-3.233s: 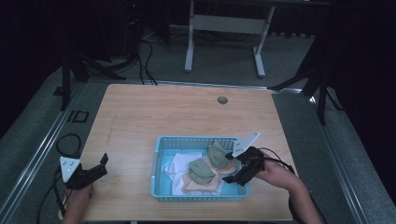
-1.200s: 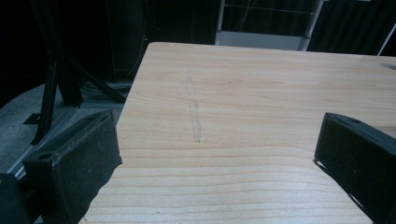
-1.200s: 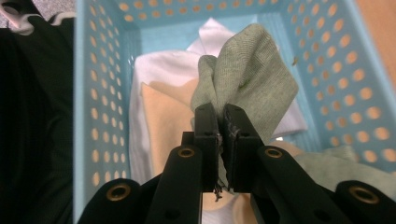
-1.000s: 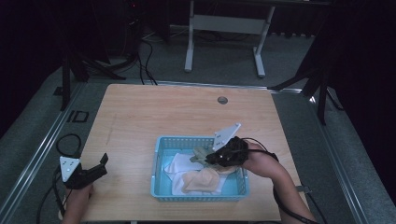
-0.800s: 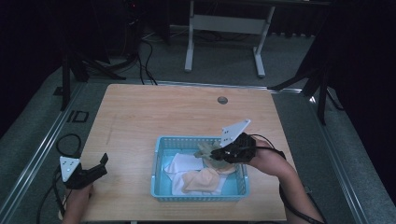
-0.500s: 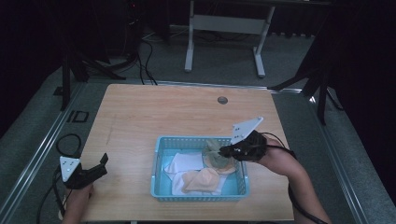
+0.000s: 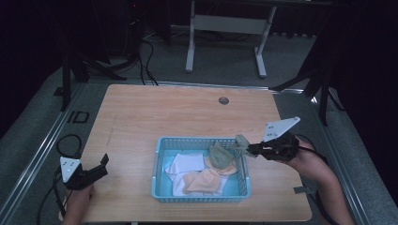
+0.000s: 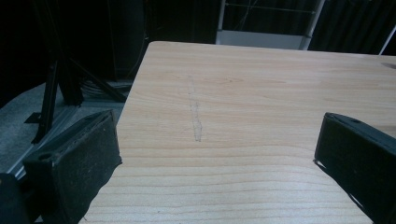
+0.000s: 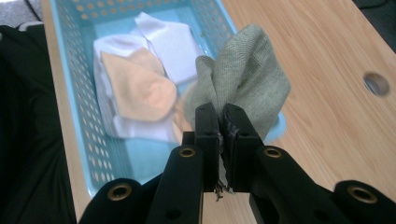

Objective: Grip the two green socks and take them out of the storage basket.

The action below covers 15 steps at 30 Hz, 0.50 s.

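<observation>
I observe the right gripper point(image 7: 251, 149) clenched on a grey-green cloth point(image 9: 243, 79); in the right gripper view its jaws are pressed together with the fabric pinched between them, the bulk of the cloth bunched just beyond the tips. In the high view the gripper sits over the right rim of the blue basket point(image 7: 159, 159), near the desk's right edge, and the cloth point(image 7: 241, 142) is lifted at that rim. A second grey-green piece point(image 7: 218, 156) lies inside the basket against its right side; I cannot tell whether it joins the held cloth.

Inside the basket I note a white cloth point(image 7: 183, 165) toward the left and a peach cloth point(image 7: 204, 180) toward the near side, overlapping each other.

The left gripper point(image 7: 96, 168) rests at the desk's point(image 7: 178, 112) near left corner, well apart from the basket. In the left gripper view its jaws stand wide apart with bare wood between them, so I record it as released and holding nothing. A faint scuff mark point(image 8: 195, 112) runs along the wood ahead of it. A round hole point(image 7: 224, 100) sits near the desk's far edge.
</observation>
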Each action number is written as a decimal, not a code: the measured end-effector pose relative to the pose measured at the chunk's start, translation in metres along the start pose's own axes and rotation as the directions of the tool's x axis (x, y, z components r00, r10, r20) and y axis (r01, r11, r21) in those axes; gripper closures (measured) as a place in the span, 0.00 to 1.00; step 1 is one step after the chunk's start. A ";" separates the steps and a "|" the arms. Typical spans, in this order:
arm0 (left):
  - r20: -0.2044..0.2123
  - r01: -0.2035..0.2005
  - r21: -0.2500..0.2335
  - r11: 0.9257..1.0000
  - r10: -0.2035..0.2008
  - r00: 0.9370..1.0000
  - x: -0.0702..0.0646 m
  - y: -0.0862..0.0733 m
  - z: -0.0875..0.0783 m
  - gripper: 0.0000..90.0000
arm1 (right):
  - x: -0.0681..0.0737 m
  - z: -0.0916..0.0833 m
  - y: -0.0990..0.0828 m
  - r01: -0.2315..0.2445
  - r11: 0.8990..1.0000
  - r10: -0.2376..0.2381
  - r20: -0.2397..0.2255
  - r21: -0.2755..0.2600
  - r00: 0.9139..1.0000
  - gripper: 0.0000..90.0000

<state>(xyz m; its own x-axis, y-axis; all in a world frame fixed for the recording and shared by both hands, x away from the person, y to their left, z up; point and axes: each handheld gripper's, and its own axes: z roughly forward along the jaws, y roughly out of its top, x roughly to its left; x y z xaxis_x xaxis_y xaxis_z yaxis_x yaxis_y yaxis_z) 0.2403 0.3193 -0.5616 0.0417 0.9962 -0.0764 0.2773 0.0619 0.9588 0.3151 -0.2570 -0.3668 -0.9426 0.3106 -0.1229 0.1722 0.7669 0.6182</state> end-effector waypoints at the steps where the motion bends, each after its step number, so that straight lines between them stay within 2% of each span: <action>1: 0.000 0.000 0.000 1.000 0.000 1.000 0.000 0.000 0.000 0.01 | -0.001 -0.003 -0.005 -0.012 1.000 0.012 0.001 0.001 1.000 0.95; 8: 0.001 -0.005 0.000 1.000 0.005 1.000 0.000 0.000 0.000 0.01 | -0.004 -0.019 -0.042 -0.079 0.997 0.078 0.039 0.008 0.996 0.95; 15: 0.001 -0.005 -0.001 1.000 0.005 1.000 0.000 0.000 0.000 0.01 | -0.006 -0.029 -0.074 -0.142 0.989 0.140 0.073 0.027 0.987 0.95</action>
<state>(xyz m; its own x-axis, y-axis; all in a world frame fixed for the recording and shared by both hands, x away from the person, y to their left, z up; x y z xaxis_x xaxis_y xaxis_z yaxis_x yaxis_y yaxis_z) 0.2401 0.3188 -0.5617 0.0438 0.9964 -0.0720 0.2757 0.0572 0.9595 0.2995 -0.3322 -0.3895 -0.8857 0.4551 -0.0916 0.3122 0.7300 0.6079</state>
